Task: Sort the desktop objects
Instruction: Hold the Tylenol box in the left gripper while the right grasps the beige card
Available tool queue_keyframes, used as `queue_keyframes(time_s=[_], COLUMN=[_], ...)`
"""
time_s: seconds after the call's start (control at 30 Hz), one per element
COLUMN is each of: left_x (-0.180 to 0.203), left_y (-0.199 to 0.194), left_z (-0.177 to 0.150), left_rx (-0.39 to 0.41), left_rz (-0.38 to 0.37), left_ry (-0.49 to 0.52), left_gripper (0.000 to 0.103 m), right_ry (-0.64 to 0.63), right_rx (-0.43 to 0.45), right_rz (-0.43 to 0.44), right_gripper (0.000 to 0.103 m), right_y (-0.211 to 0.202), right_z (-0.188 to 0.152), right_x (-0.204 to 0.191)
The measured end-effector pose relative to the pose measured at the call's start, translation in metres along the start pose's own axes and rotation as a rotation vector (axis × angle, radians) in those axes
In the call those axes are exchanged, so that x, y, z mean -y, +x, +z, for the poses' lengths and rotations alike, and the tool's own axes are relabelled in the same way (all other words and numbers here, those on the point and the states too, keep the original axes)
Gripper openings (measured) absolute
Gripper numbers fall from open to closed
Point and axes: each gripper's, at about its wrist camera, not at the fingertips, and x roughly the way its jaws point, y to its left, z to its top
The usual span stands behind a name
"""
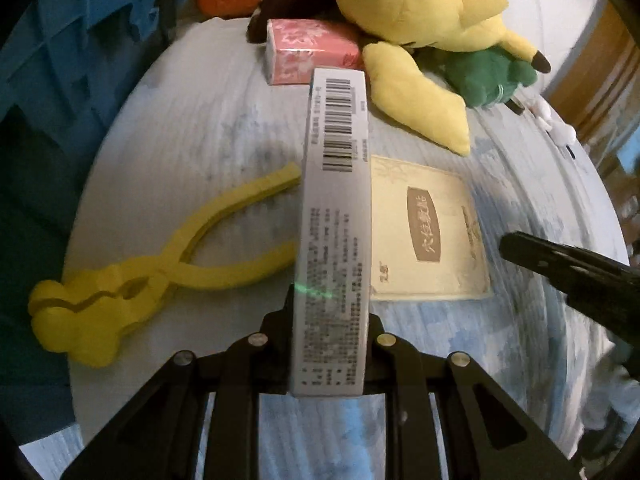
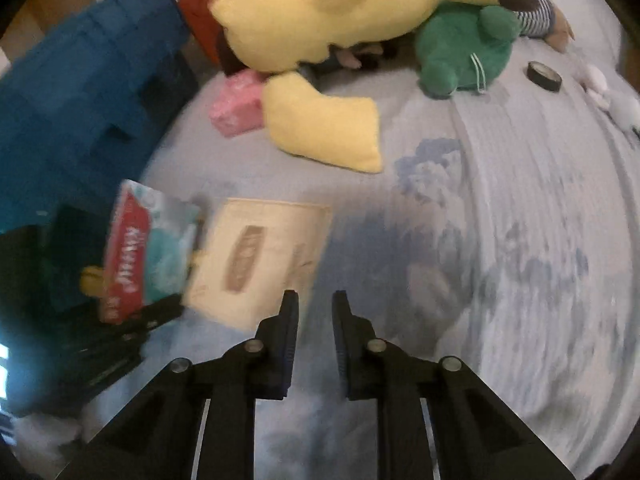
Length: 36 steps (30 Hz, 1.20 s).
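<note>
Your left gripper (image 1: 332, 308) clamps the long box (image 1: 334, 220), its length pointing toward the desk's (image 1: 180, 128) far edge; your right gripper (image 2: 316, 308), nearly closed, holds nothing.

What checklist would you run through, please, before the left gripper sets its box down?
1. Grip on the box: the left gripper is shut on the toothpaste box, pads on both sides: ok.
2. Box attitude: held edge-up, barcode facing the camera, roughly straight: ok.
3. Right gripper out of the way: it holds nothing and sits off to the side over the beige packet's edge: ok.
4. Space below: the yellow clamp toy and the beige packet lie close on either side: not ok.
5. Destination bin: the blue crate is visible, but its inside is not: cannot tell.
</note>
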Motion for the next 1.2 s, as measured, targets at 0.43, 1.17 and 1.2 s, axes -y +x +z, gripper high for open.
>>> queue_keyframes(time_s=[0.43, 1.17, 1.2], left_x=[-0.009, -0.019, -0.02], left_y=[-0.003, -0.003, -0.004], left_z=[-0.003, 0.001, 0.001], left_rx=[-0.002, -0.011, -0.009], left_rz=[0.002, -0.069, -0.068], left_ry=[-0.054, -0.049, -0.048], left_gripper=[0.019, 0.019, 0.019], right_ry=[0.303, 0.189, 0.177], right_rx=[-0.004, -0.12, -0.117], right_rz=[0.653, 0.516, 0.494], right_gripper=[0.004, 0.042, 0.042], right_y=[0.019, 0.058, 0.058], right_z=[0.018, 0.032, 0.032], right_x=[0.037, -0.04, -0.041])
